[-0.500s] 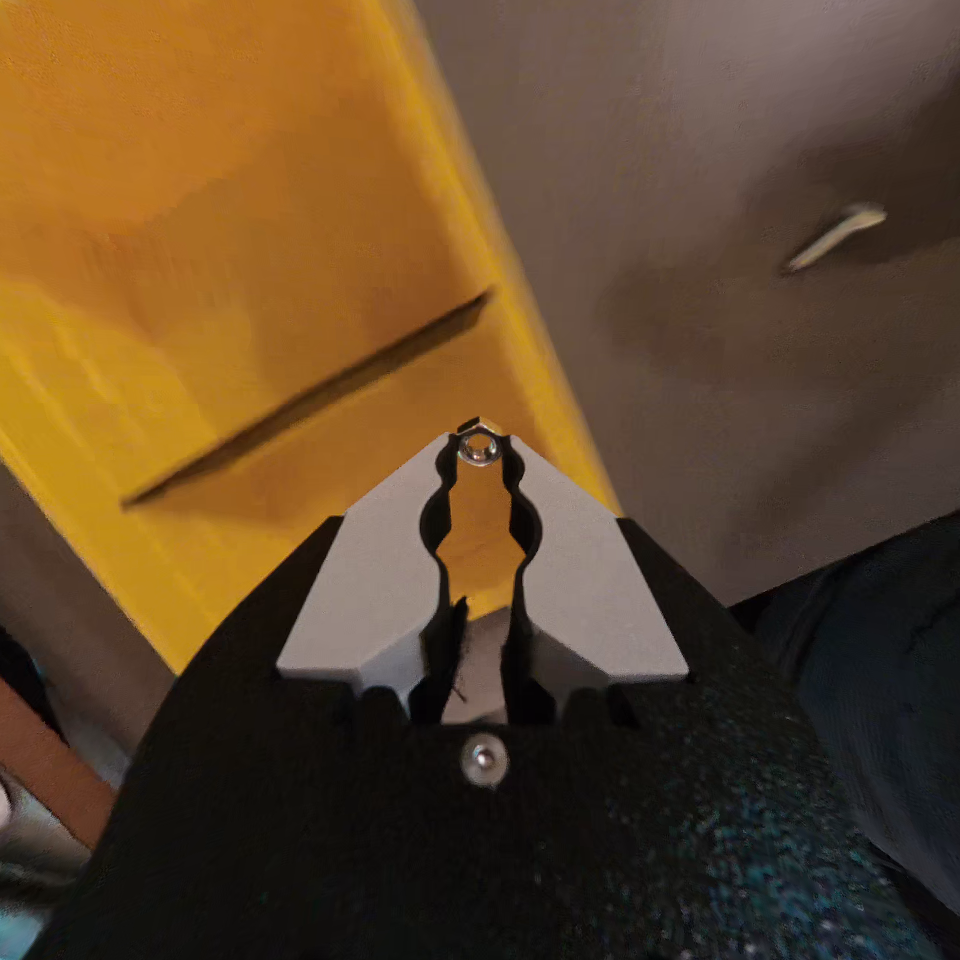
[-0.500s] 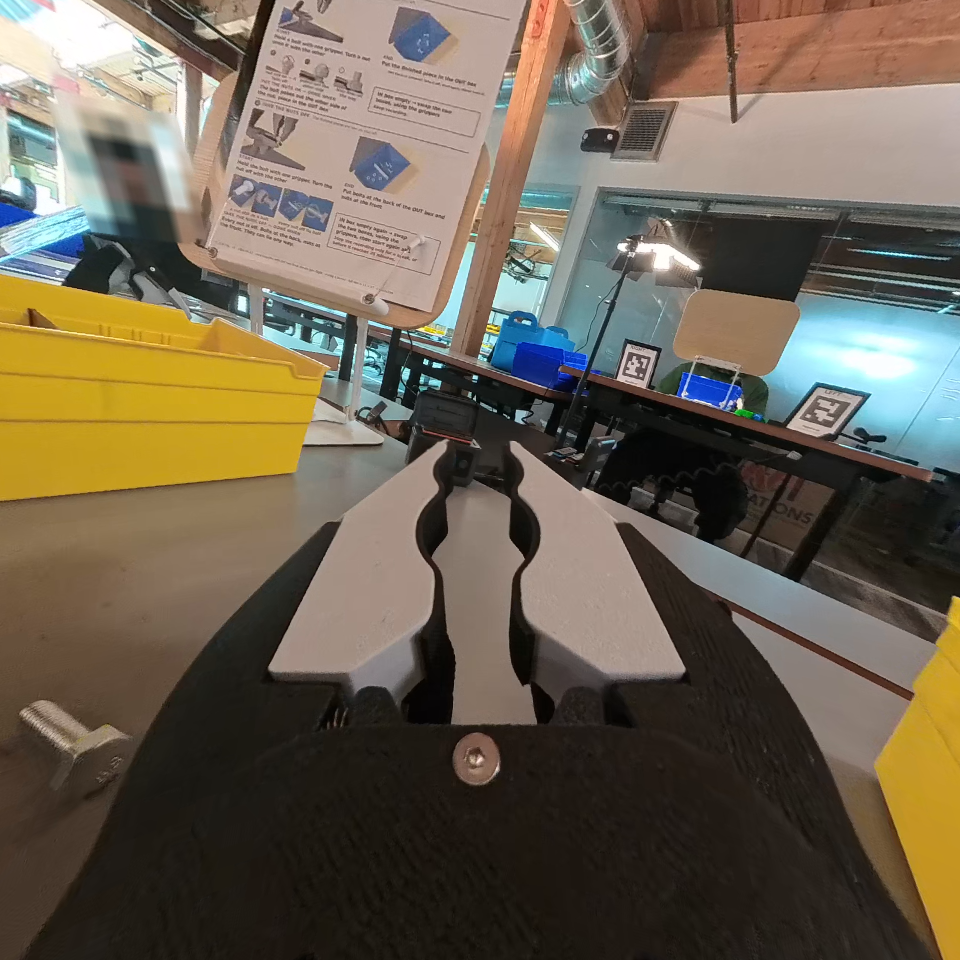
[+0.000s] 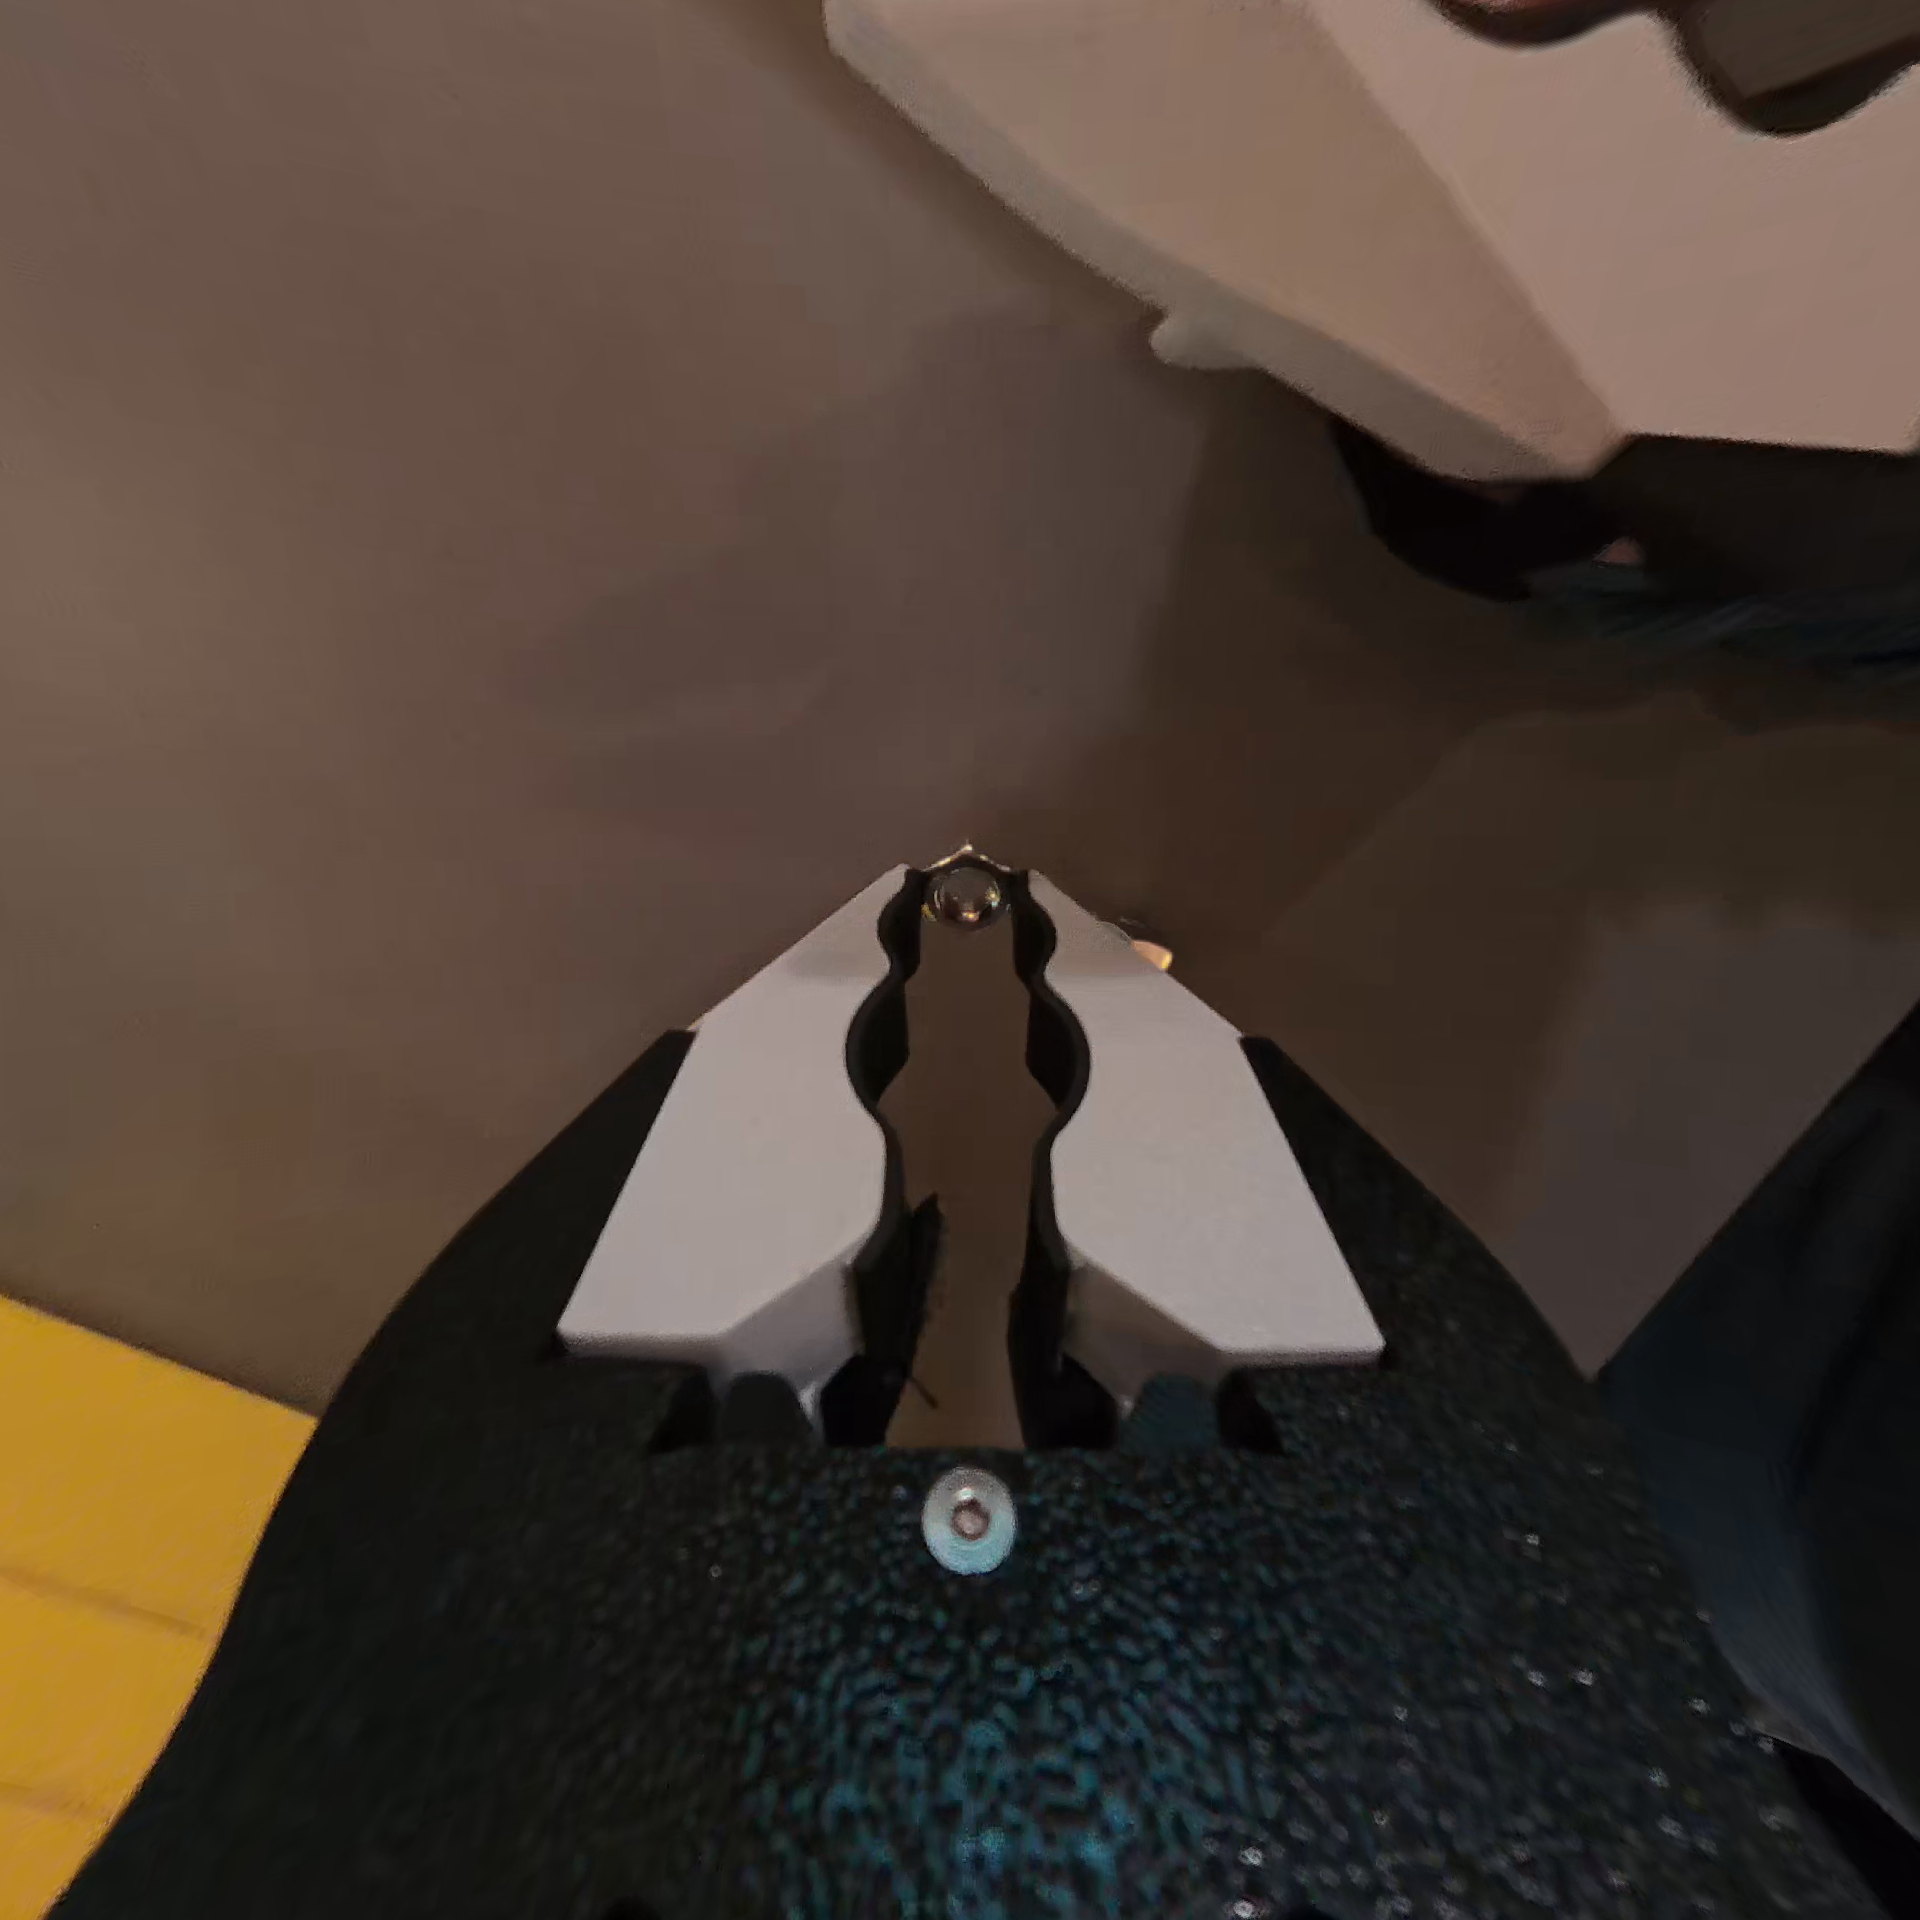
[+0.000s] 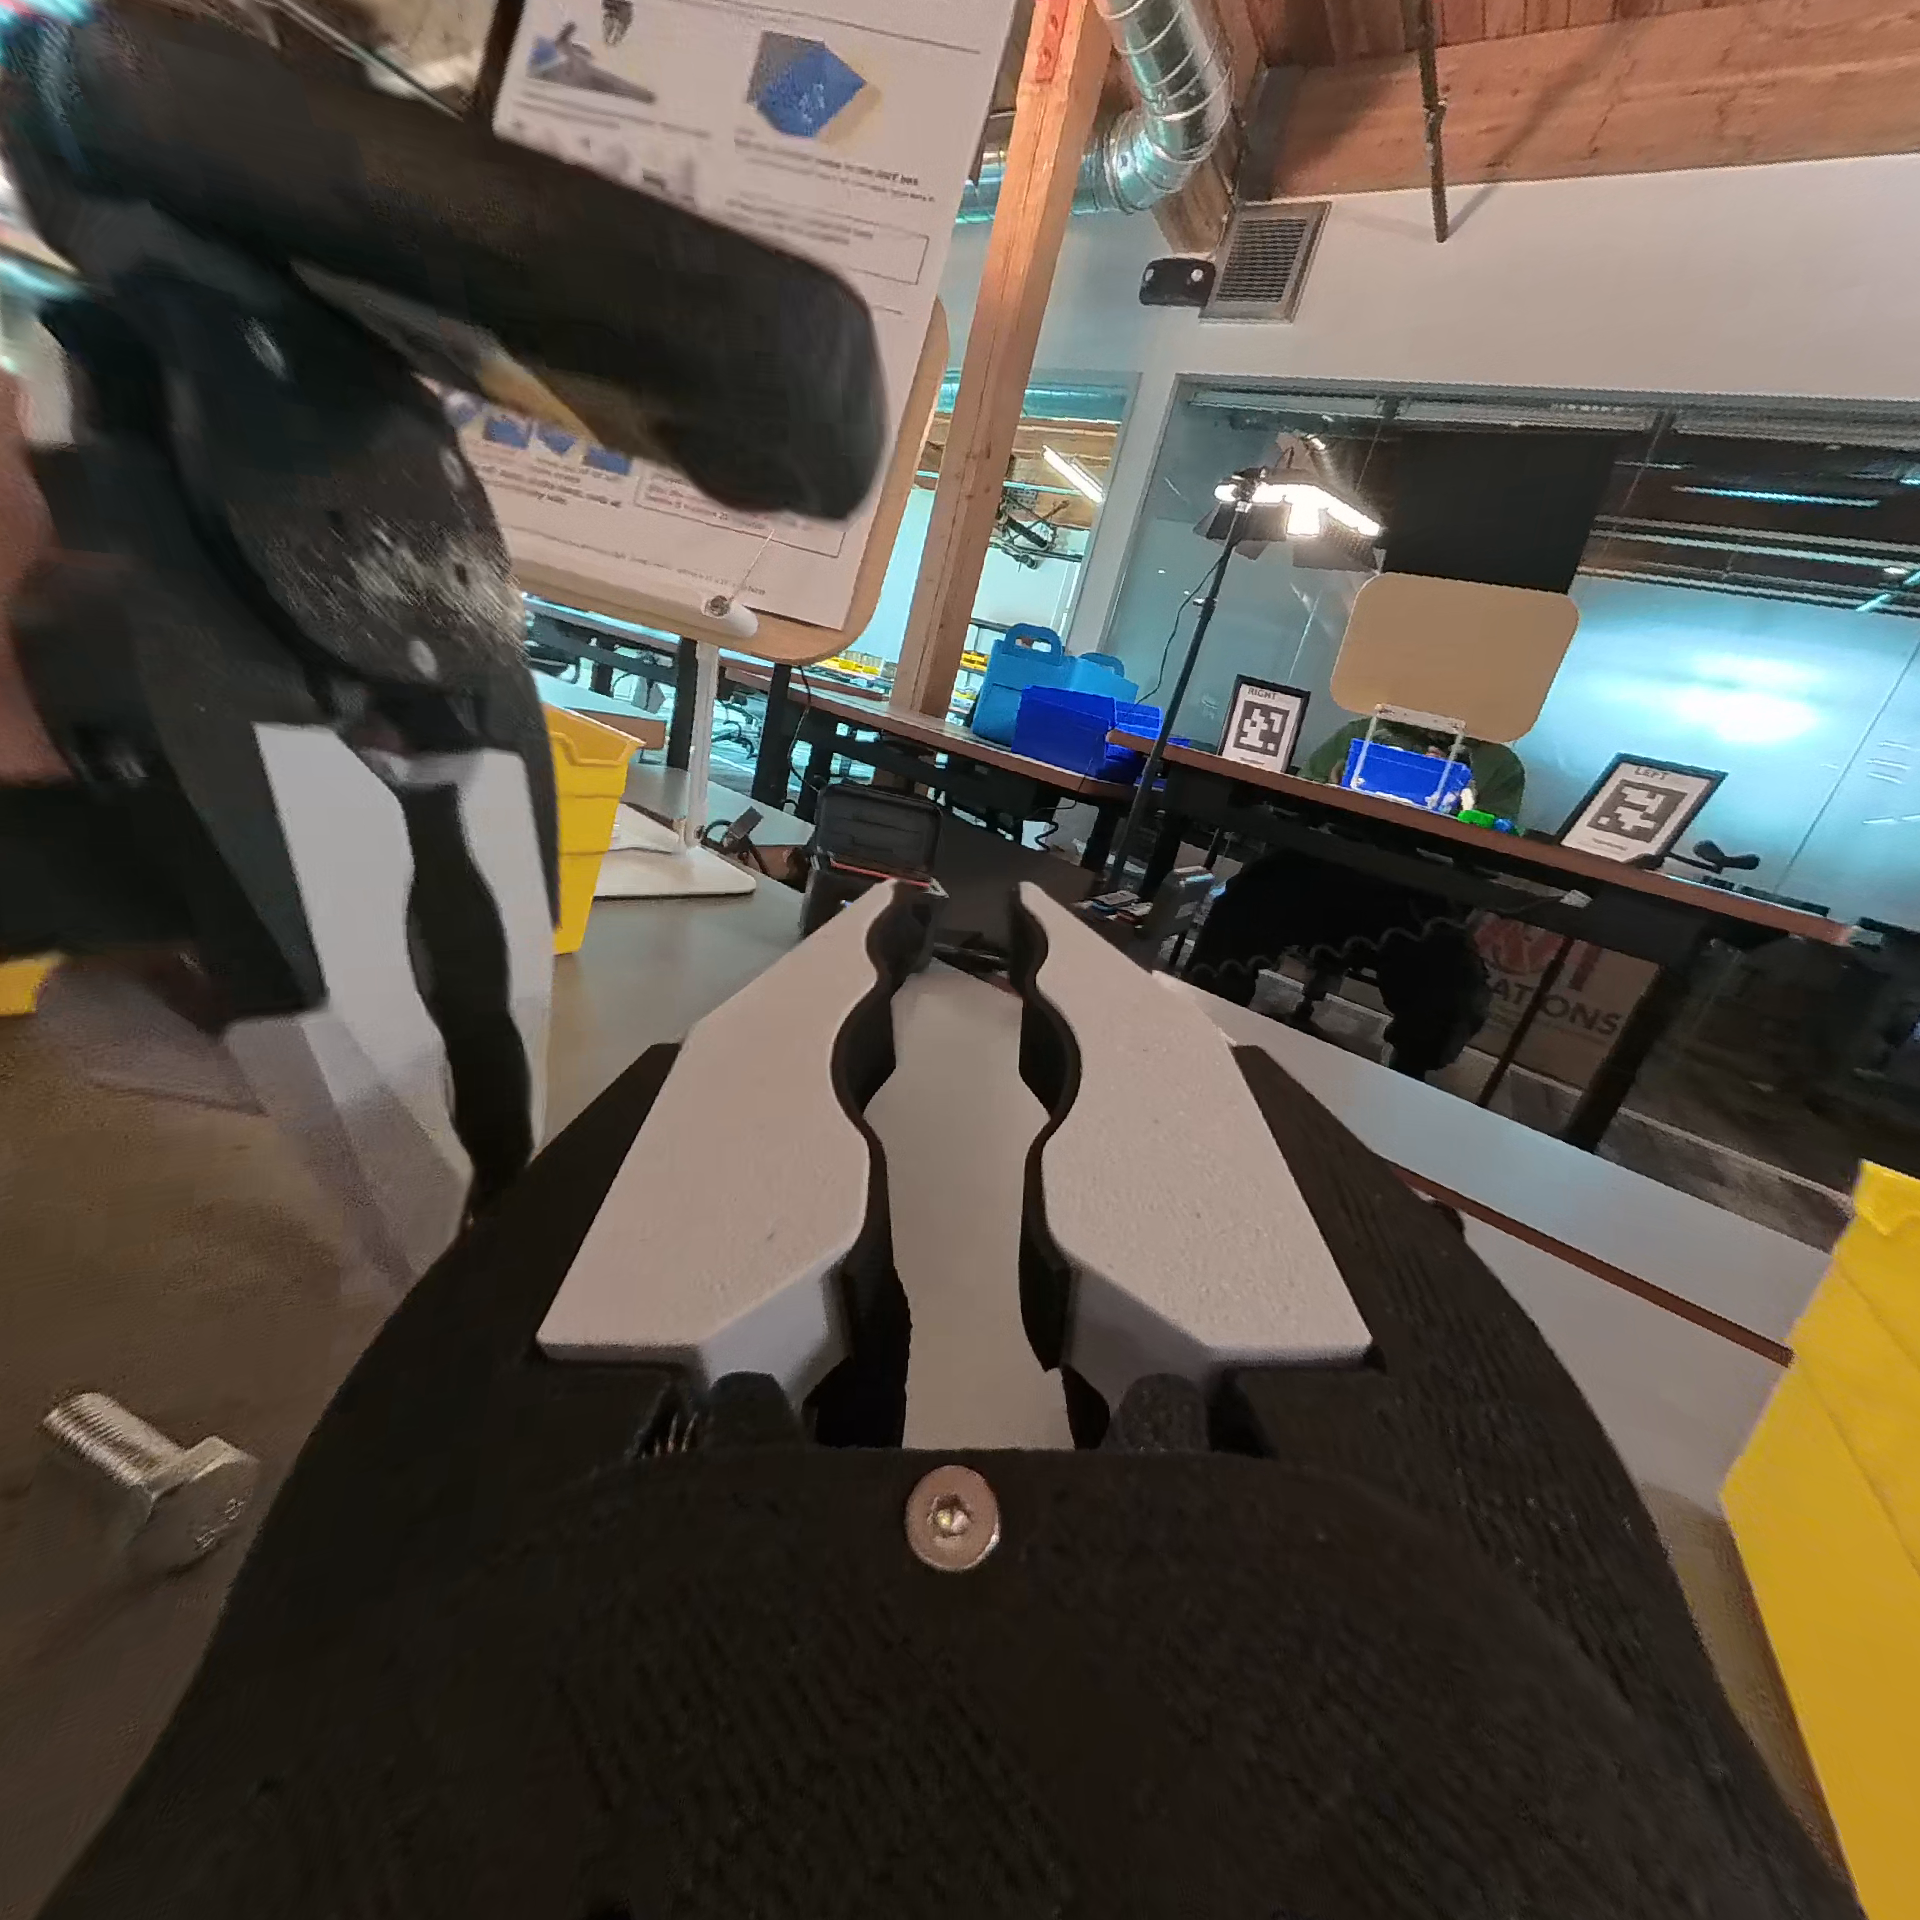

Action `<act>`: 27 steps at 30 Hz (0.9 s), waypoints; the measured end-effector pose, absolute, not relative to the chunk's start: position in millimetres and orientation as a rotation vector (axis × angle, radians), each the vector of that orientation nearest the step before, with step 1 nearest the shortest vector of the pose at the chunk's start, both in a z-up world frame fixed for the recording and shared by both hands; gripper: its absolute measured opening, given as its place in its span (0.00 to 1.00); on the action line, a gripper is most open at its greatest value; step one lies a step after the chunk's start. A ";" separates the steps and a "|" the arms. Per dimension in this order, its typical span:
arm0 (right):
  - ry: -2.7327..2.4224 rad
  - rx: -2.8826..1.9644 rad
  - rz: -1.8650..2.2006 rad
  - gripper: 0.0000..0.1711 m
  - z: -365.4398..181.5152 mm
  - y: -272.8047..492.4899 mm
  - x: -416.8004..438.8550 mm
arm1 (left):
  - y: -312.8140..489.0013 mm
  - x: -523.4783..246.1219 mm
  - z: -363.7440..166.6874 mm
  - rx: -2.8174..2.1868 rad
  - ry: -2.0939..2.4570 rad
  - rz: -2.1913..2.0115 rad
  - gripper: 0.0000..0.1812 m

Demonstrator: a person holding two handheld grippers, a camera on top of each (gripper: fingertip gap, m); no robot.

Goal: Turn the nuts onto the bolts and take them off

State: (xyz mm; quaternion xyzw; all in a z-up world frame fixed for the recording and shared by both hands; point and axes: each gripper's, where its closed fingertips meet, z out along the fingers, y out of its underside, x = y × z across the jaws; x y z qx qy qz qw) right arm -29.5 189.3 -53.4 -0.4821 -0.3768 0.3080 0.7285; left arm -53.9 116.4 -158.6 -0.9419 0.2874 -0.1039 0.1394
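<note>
My left gripper (image 3: 966, 883) is shut on a small silver nut (image 3: 966, 899) held at its fingertips above the grey table (image 3: 468, 623). A shiny metal bit (image 3: 1143, 948) peeks out beside its right finger; I cannot tell what it is. In the right wrist view the left gripper (image 4: 457, 1039) points down at the table on the left, blurred. A silver hex bolt (image 4: 156, 1486) lies on the table at the lower left. My right gripper (image 4: 956, 914) is low over the table, its jaws slightly apart and empty. One of its white fingers (image 3: 1351, 208) shows at the top right of the left wrist view.
A yellow bin (image 3: 104, 1558) is at the left gripper's lower left. Another yellow bin (image 4: 1829, 1455) stands at the right, and a third (image 4: 587, 810) behind the left gripper. An instruction board on a stand (image 4: 727, 312) and a black case (image 4: 873, 842) stand at the back. There is about 12 centimetres between the tips of the two grippers.
The left gripper has moved with the nut from over the yellow bin to over the bare table, close to the right gripper. The right gripper has not moved.
</note>
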 end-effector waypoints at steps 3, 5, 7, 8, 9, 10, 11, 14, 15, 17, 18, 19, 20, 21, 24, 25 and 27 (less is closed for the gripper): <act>-0.859 -1.056 0.664 0.10 -55.5 186.7 -33.5 | 117.5 -56.4 -176.2 -2.763 0.842 -0.254 0.08; -0.849 -1.085 0.580 0.10 -58.3 193.5 -31.0 | 120.7 -57.5 -179.7 -2.735 0.839 -0.207 0.14; -0.866 -1.121 0.389 0.10 -66.1 205.2 -27.7 | 128.5 -58.5 -173.0 -2.647 0.788 -0.159 0.23; -0.881 -1.122 0.327 0.09 -68.8 207.3 -28.2 | 135.7 -59.2 -165.3 -2.570 0.738 -0.141 0.29; -0.891 -1.117 0.297 0.09 -69.4 207.2 -29.2 | 145.0 -61.6 -154.4 -2.469 0.664 -0.121 0.32; -0.891 -1.110 0.291 0.08 -68.6 206.2 -29.5 | 154.6 -65.1 -141.4 -2.349 0.582 -0.108 0.32; -0.889 -1.107 0.295 0.07 -67.9 205.4 -29.0 | 162.4 -70.6 -127.5 -2.220 0.508 -0.094 0.32; -0.908 -1.098 0.318 0.04 -68.2 204.6 -27.1 | 167.2 -97.6 -108.1 -1.983 0.369 -0.027 0.30; -0.913 -1.093 0.309 0.04 -68.0 205.3 -25.0 | 166.5 -106.0 -106.2 -1.928 0.344 -0.003 0.30; -0.977 -1.063 0.314 0.05 -70.2 199.4 -25.6 | 161.3 -115.2 -103.1 -1.816 0.319 0.024 0.28; -1.026 -1.058 0.317 0.04 -73.6 195.6 -26.8 | 158.0 -117.4 -101.2 -1.762 0.311 0.034 0.26; -1.073 -1.085 0.294 0.04 -78.4 195.7 -27.1 | 155.3 -117.8 -99.3 -1.727 0.316 0.035 0.22; -1.131 -1.112 0.260 0.03 -83.0 195.7 -27.9 | 154.3 -118.0 -96.3 -1.713 0.325 0.030 0.21; -1.195 -1.098 0.253 0.02 -83.4 189.9 -31.3 | 154.3 -119.9 -91.4 -1.691 0.326 0.036 0.21; -1.556 -1.134 0.464 0.02 -102.7 141.5 -49.2 | 153.3 -123.2 -77.1 -1.593 0.290 0.018 0.18; -1.665 -1.175 0.579 0.05 -108.0 121.3 -52.0 | 153.1 -123.4 -74.6 -1.577 0.283 0.008 0.18; -1.871 -1.236 0.731 0.11 -118.5 87.1 -53.0 | 154.4 -126.2 -71.9 -1.553 0.270 0.015 0.17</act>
